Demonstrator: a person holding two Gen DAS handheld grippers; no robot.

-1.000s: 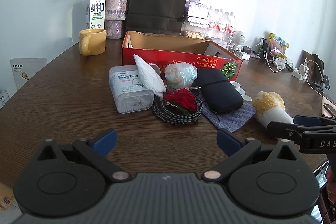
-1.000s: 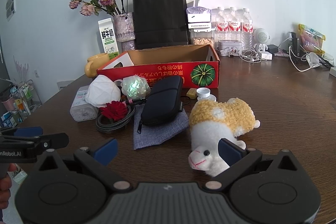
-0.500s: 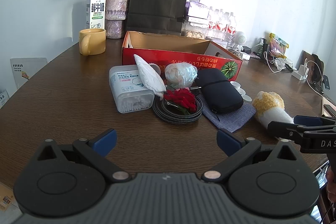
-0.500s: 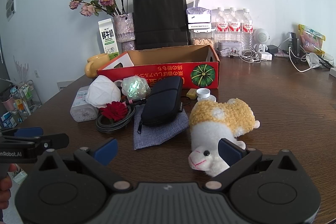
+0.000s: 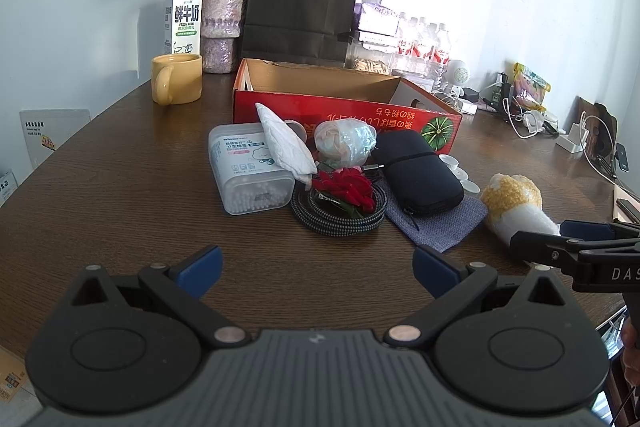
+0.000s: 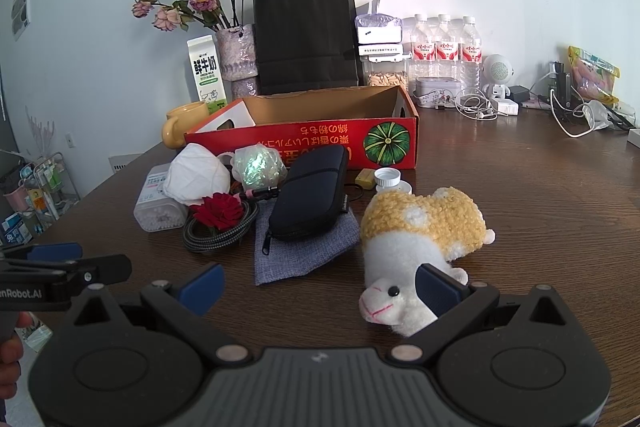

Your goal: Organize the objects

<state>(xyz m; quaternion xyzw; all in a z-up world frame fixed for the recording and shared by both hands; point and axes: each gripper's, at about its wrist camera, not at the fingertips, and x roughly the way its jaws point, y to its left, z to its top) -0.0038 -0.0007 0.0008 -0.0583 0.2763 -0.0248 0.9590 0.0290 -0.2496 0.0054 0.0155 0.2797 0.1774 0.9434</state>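
An open red cardboard box [image 5: 344, 111] [image 6: 304, 143] stands on the dark wood table. In front of it lie a cotton swab tub [image 5: 248, 171], a white mask [image 5: 286, 143], a wrapped ball [image 5: 346, 141], a red flower clip [image 5: 344, 189] on a coiled cable [image 5: 340, 217], a black zip case [image 5: 418, 173] [image 6: 312, 195] on a grey cloth [image 6: 304, 247], and a plush sheep [image 6: 424, 235] [image 5: 516, 203]. My left gripper [image 5: 316, 263] is open and empty, short of the pile. My right gripper [image 6: 318, 287] is open and empty, its right finger beside the sheep's head.
A yellow mug [image 5: 176, 83], milk carton [image 5: 182, 17], flower vase [image 5: 220, 27], black paper bag [image 5: 300, 11] and water bottles [image 6: 444, 51] stand behind the box. Cables and chargers [image 6: 568, 111] lie at the back right. Small white caps [image 6: 388, 179] sit near the case.
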